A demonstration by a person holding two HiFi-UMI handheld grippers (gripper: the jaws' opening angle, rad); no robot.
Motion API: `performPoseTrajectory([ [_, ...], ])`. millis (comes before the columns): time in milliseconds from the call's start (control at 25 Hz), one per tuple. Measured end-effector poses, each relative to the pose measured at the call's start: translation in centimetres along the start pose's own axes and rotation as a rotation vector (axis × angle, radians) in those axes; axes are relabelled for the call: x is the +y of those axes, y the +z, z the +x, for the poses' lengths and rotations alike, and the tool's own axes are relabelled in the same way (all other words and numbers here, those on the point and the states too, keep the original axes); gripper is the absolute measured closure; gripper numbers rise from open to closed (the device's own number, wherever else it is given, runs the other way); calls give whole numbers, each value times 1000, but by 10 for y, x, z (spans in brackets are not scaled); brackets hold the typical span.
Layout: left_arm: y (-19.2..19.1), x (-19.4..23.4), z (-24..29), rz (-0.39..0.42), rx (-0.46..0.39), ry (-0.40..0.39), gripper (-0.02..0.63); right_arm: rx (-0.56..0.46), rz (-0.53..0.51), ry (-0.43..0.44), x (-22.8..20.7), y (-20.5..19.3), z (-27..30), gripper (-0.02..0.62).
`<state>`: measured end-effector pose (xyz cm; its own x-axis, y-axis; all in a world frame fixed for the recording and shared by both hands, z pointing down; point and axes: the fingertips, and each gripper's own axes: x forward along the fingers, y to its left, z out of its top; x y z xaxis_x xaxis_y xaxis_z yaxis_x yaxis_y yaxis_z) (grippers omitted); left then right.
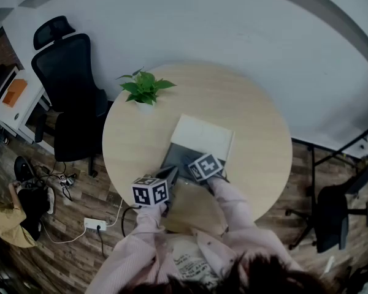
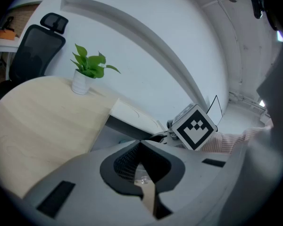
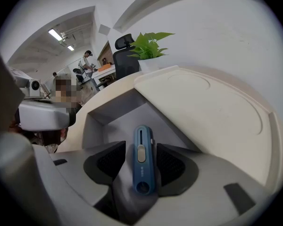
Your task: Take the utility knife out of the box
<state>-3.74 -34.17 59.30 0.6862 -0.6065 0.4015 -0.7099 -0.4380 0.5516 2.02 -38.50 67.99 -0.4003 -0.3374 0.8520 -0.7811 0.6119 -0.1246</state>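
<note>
A blue utility knife [image 3: 143, 159] lies flat on the grey floor of the open box [image 3: 104, 126], its slider facing up. My right gripper [image 3: 140, 166] reaches down into the box with the knife between its jaws; a thin gap shows on each side, so the pads do not press on it. The box's white lid [image 1: 202, 133] lies folded back on the round table [image 1: 257, 121]. In the head view the right gripper [image 1: 196, 167] is over the box's grey inside. My left gripper [image 2: 140, 147] is at the box's near left corner [image 1: 168, 167], its tips together, with nothing seen between them.
A potted plant [image 1: 144, 89] stands at the table's far left edge. A black office chair [image 1: 70, 84] sits left of the table and another [image 1: 334, 216] to the right. A person [image 1: 6, 219] crouches on the floor at lower left, near cables and a power strip [image 1: 93, 225].
</note>
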Motion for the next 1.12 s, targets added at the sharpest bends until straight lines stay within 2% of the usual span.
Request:
performPoseTrajectory([
  [160,0,5,1,-6,-2,4,601,13,-23,-17,0,1,2,374],
  [320,1,2,2,-6,-2,0,601,20,-65,7,21,5,-3,442],
  [440,0,3,3,-6,1,-3,601,129,-77,-53,17,-15,-6,442],
  [520,0,4,3,-9,1,-3,601,167,-82,-73,16,-22,-5,443],
  [760,1,6,2,-14,1,-2,601,143,-74,-11,32,-17,2,443],
  [920,-1,7,1,-12,5,-2,601,136,-137,-117,14,-10,-3,446],
  [1120,1,9,1,-12,2,-3,601,146,-175,-143,13,-8,-4,463],
])
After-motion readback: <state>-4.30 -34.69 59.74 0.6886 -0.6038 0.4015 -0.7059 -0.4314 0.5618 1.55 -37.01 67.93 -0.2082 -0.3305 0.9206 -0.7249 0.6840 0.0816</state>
